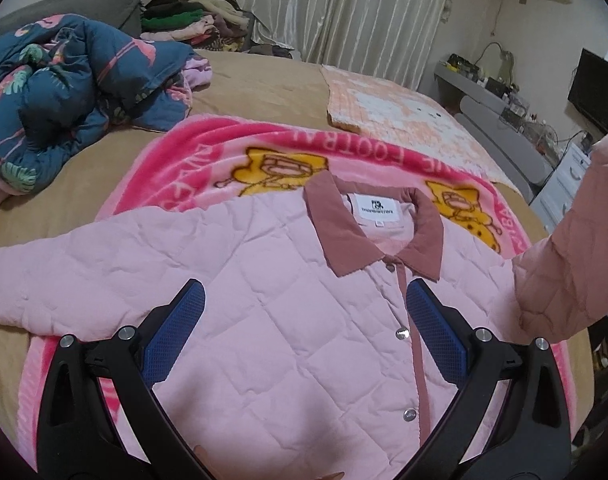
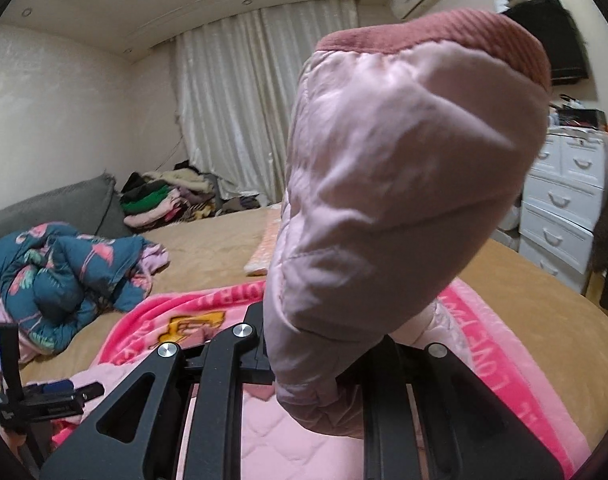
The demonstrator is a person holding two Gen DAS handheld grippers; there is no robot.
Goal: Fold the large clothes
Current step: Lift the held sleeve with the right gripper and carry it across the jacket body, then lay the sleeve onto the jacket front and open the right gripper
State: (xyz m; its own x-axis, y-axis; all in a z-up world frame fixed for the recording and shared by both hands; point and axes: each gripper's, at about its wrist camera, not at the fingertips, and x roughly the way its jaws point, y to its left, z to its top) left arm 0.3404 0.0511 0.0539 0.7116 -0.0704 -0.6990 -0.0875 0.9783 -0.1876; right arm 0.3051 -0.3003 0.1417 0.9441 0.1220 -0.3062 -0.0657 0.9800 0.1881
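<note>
Blue-padded fingers [image 1: 435, 332] of the left gripper [image 1: 304, 332] spread wide above the pink quilted jacket [image 1: 264, 304], nothing between them, just below the collar [image 1: 343, 236]. Right gripper [image 2: 323, 376] pinched tight on the jacket's sleeve [image 2: 403, 184], raised with cuff [image 2: 443, 40] uppermost, off to the collar's right. Jacket body flat and buttoned on the pink fleece blanket [image 1: 208, 152] atop the bed [image 1: 264, 84]. Sleeve-folding step likely in hand. Next, probably: carry the sleeve across the front toward the button line [image 1: 407, 320], lay flat, release; left fingers free to hold the body steady.
</note>
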